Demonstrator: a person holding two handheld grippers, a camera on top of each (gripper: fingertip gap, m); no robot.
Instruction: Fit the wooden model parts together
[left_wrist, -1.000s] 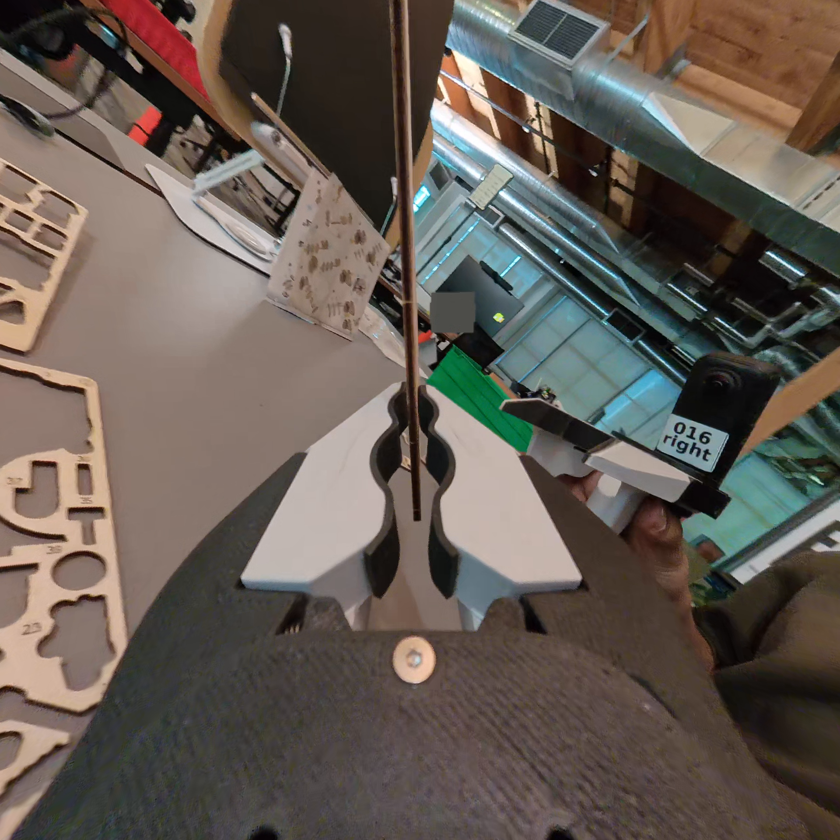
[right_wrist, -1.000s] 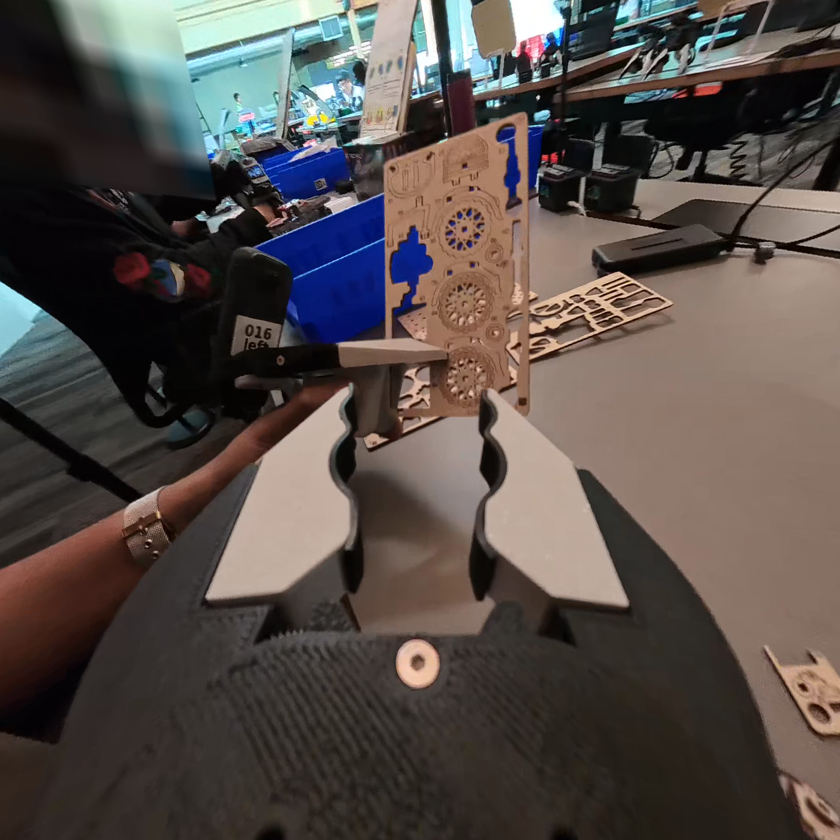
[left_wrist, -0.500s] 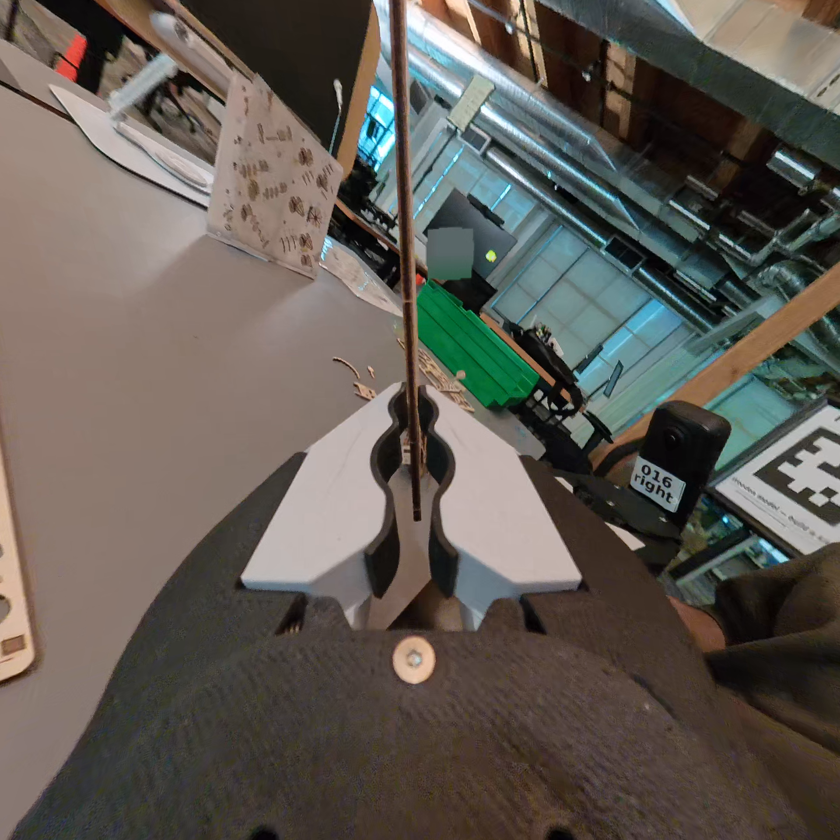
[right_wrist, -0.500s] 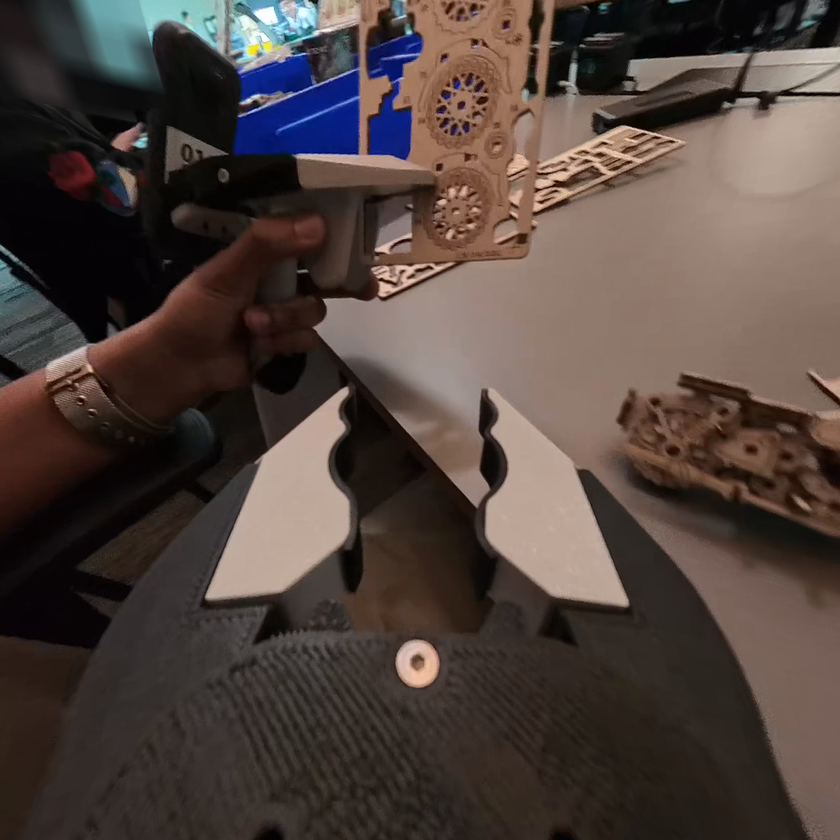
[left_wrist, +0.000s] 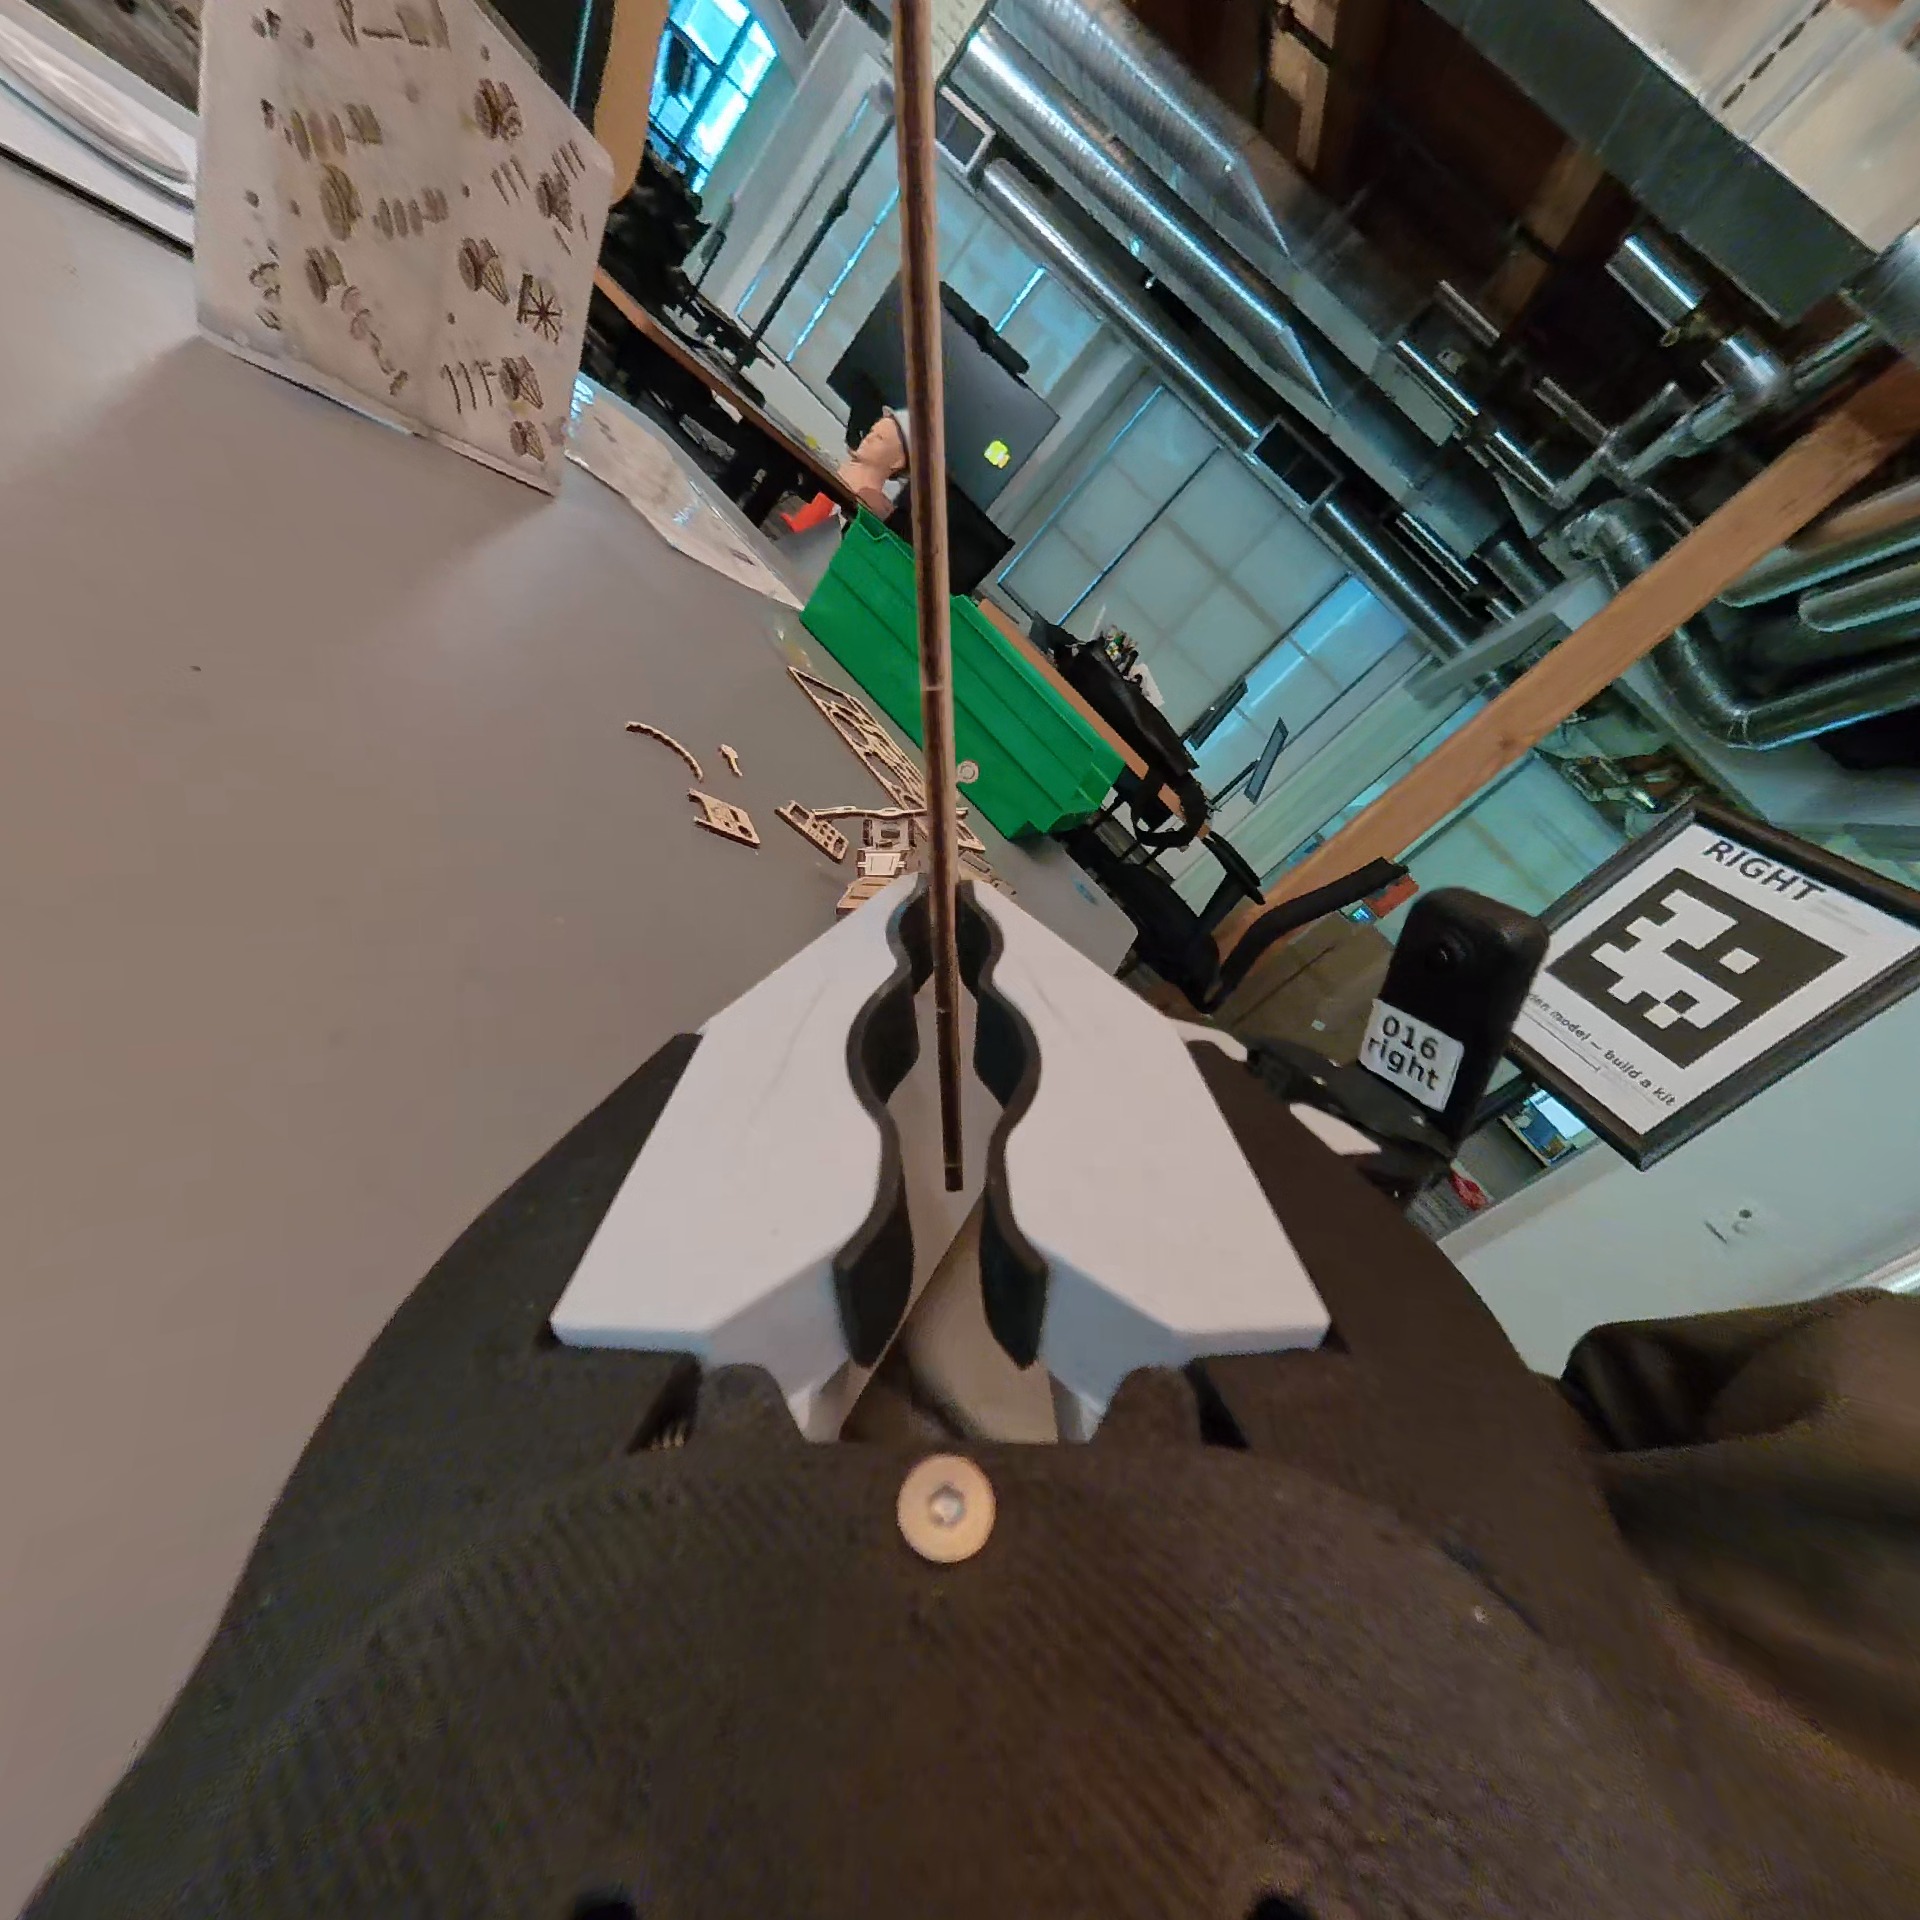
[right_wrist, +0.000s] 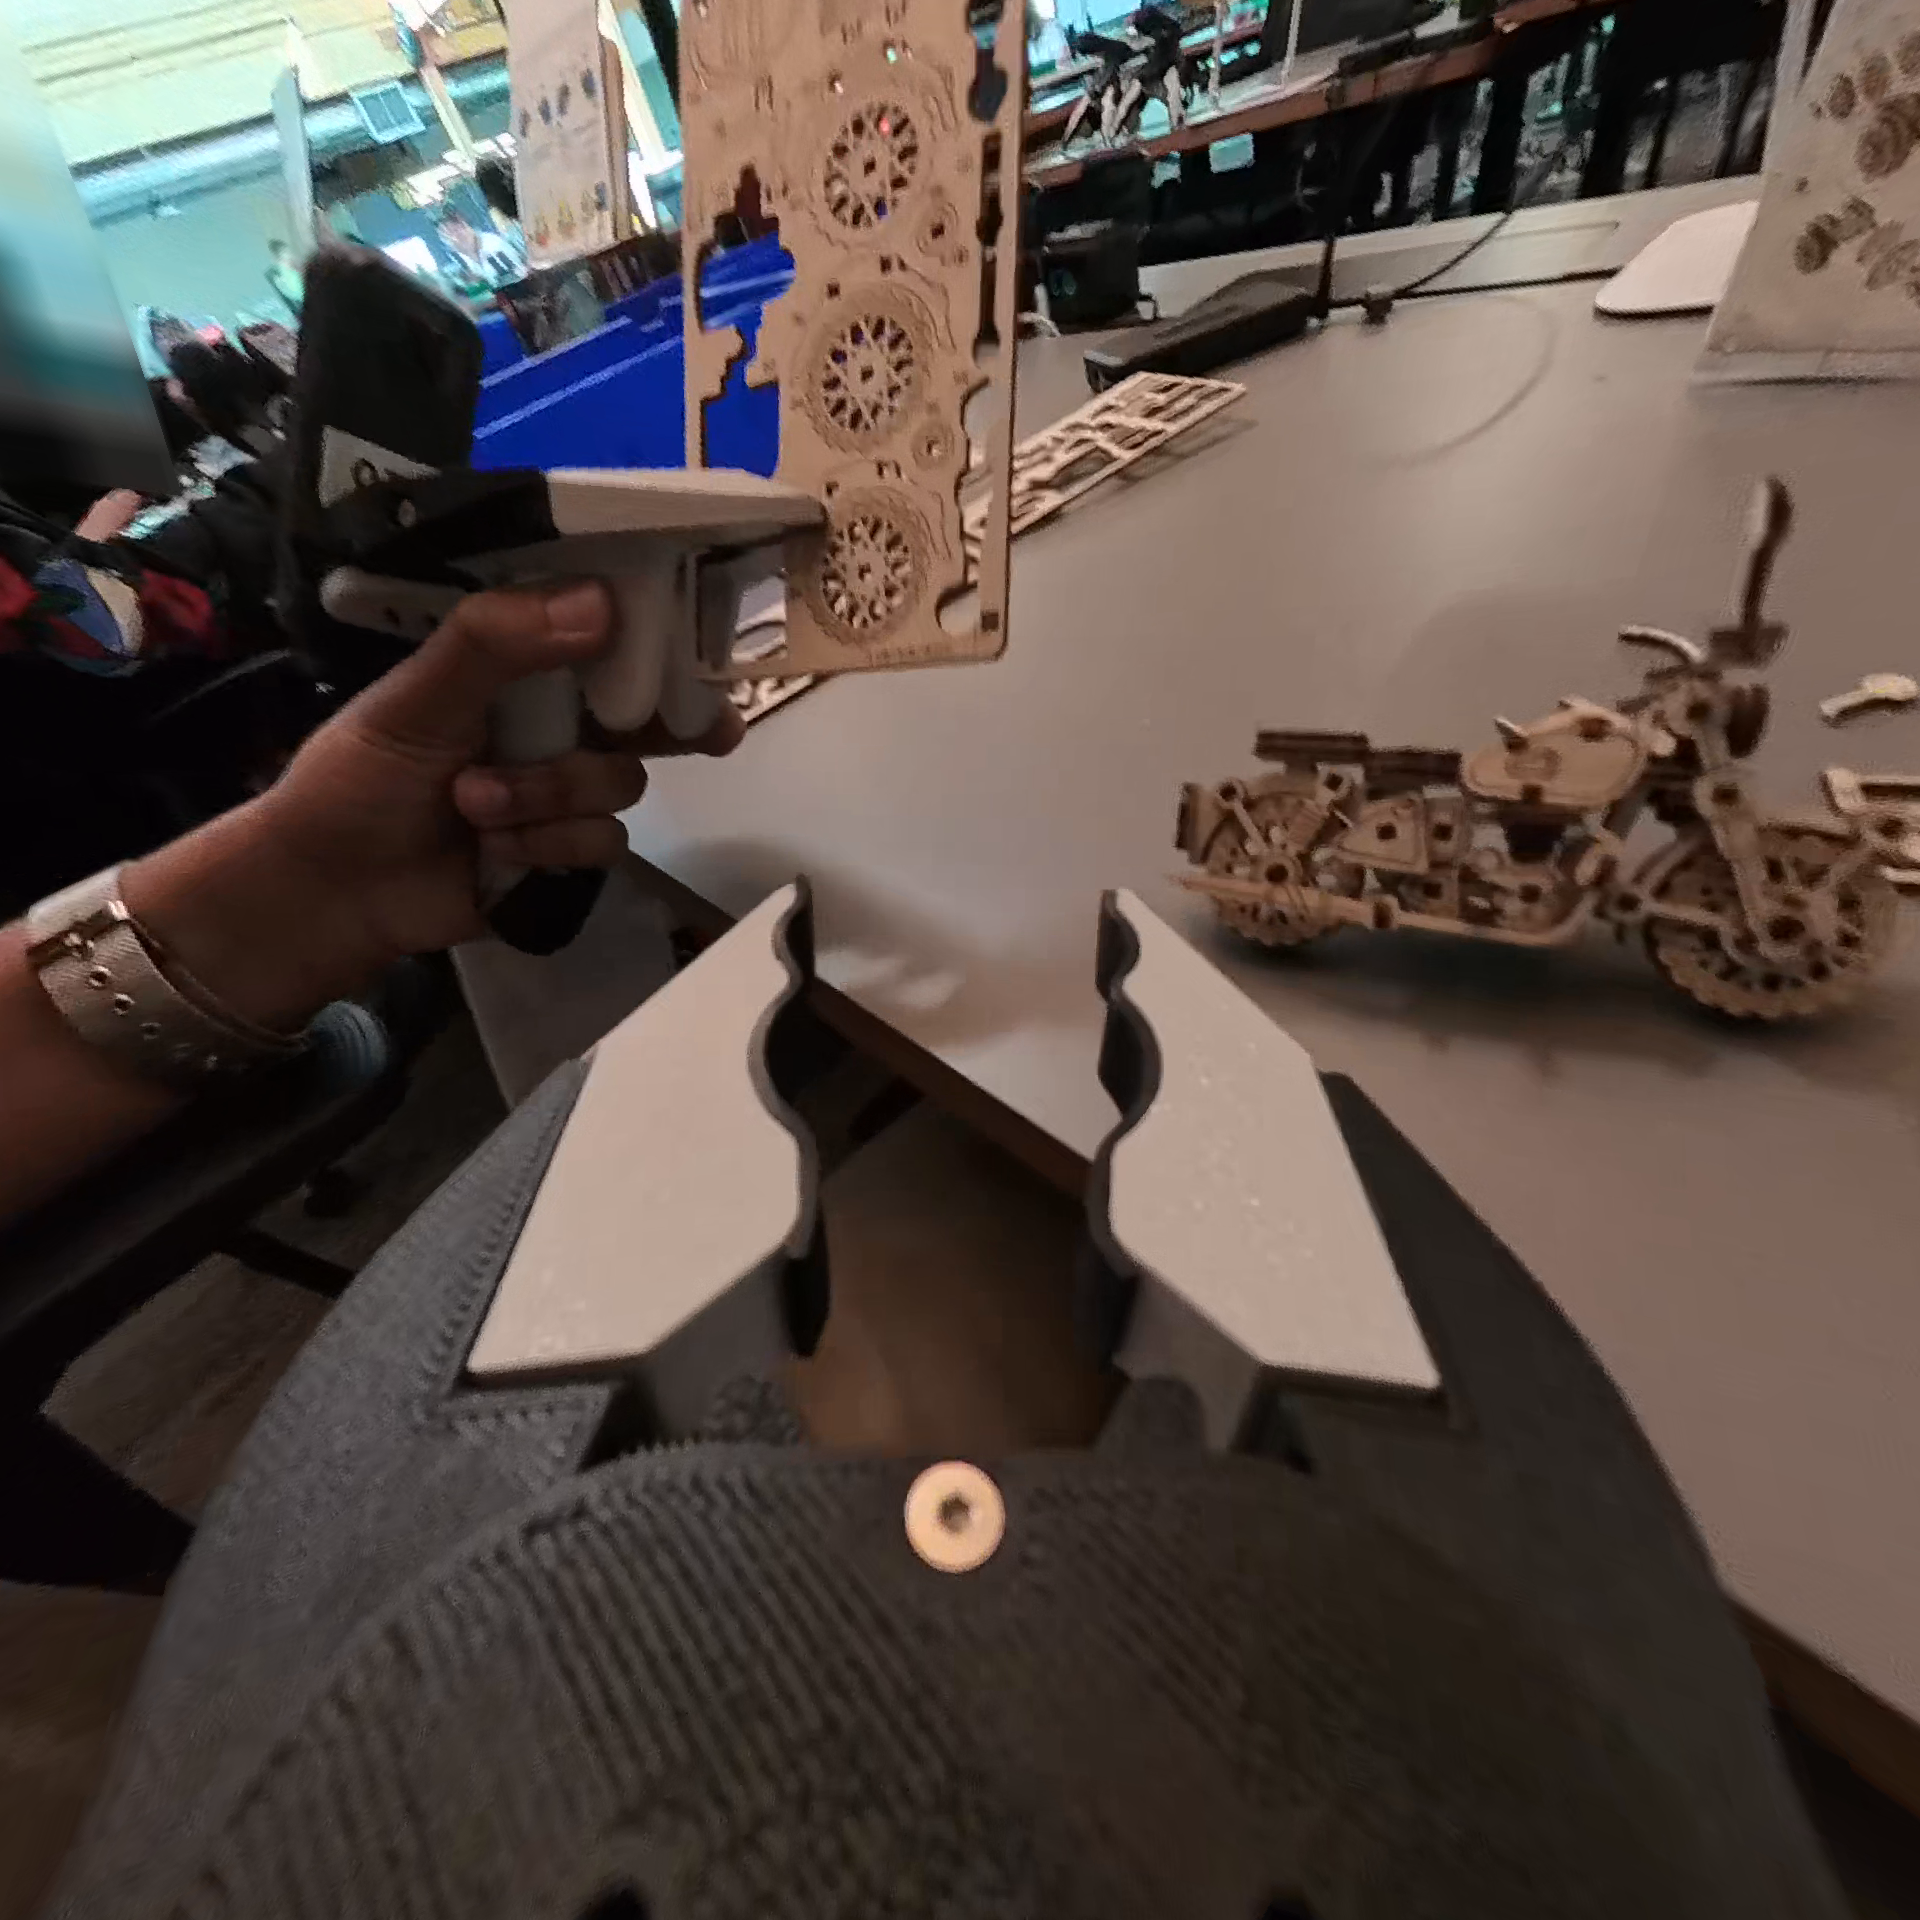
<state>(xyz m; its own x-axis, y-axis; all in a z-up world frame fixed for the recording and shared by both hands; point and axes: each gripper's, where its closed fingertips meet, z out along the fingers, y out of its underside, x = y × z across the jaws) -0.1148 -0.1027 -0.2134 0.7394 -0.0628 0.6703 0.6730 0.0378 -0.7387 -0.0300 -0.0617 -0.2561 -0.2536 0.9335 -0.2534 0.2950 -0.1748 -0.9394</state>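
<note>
Above table (right_wrist: 1351, 582), left claw (left_wrist: 940, 914) clamps wooden sheet (right_wrist: 862, 343), top cropped; right claw (right_wrist: 951, 935) wide, empty

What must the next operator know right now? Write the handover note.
Left tongs: shut on the wooden parts sheet, held upright above the grey table, gear wheels not yet punched out.
Right tongs: open, empty, low at the table's near edge.
Done: the wooden motorcycle model stands mostly built on the table, right of the sheet.
Left: free parts from the sheet and fit them to the model. Loose pieces and spent frames lie around.
</note>
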